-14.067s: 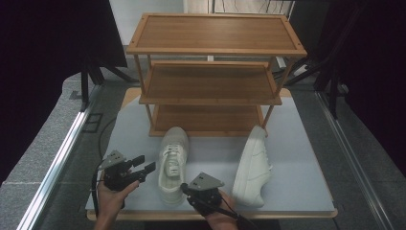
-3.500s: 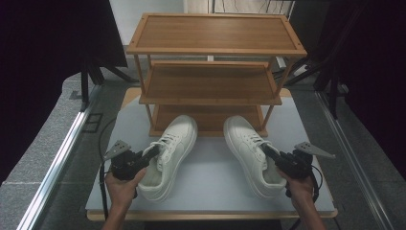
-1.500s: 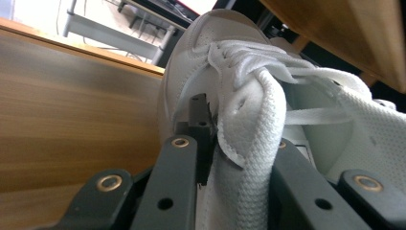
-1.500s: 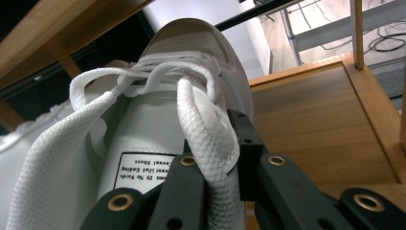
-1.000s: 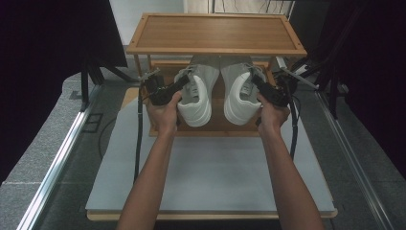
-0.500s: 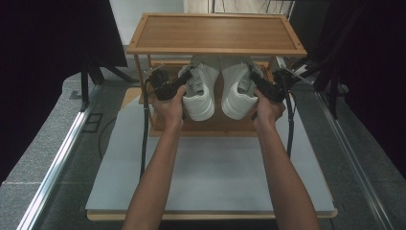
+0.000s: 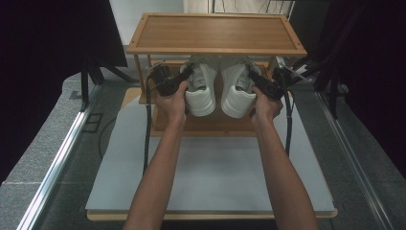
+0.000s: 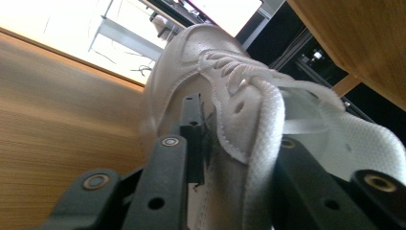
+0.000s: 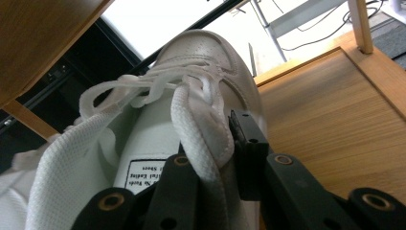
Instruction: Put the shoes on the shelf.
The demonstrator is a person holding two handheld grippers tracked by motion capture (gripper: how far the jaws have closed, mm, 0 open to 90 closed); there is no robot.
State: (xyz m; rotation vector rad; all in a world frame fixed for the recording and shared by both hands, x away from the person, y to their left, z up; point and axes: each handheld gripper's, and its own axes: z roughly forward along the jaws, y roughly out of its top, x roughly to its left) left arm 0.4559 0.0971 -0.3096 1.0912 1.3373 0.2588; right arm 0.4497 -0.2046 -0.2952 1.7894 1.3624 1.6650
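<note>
Since the earlier frames, both white sneakers have left the white board on the table and now sit side by side on the middle shelf of the wooden rack, and over the last half second the hands have barely shifted while both pairs of jaws have just been opening.

Nearest in the high view, two bare forearms reach up from the bottom edge over the white board [image 7: 210,177]. The left hand [image 7: 173,103] carries the left gripper [image 7: 184,75] at the outer side of the left sneaker [image 7: 201,88]; the right hand [image 7: 266,106] carries the right gripper [image 7: 253,76] at the outer side of the right sneaker [image 7: 237,90]. A black cable trails down from each gripper.

In the left gripper view, the jaws straddle the padded collar wall of the left sneaker [image 8: 249,110], one inside the shoe and one outside; the gap is narrow, and the outer pad seems just off the fabric, though I cannot tell for certain whether it still touches. The right gripper view mirrors this: the jaws sit either side of the collar edge of the right sneaker [image 9: 201,120], narrowly parted, with the collar between them.

Both sneakers rest on the middle shelf [image 7: 215,122], heels toward the person, toes pointing away under the top shelf [image 7: 215,31]. They stand near each other, with a small gap between the heels.
</note>
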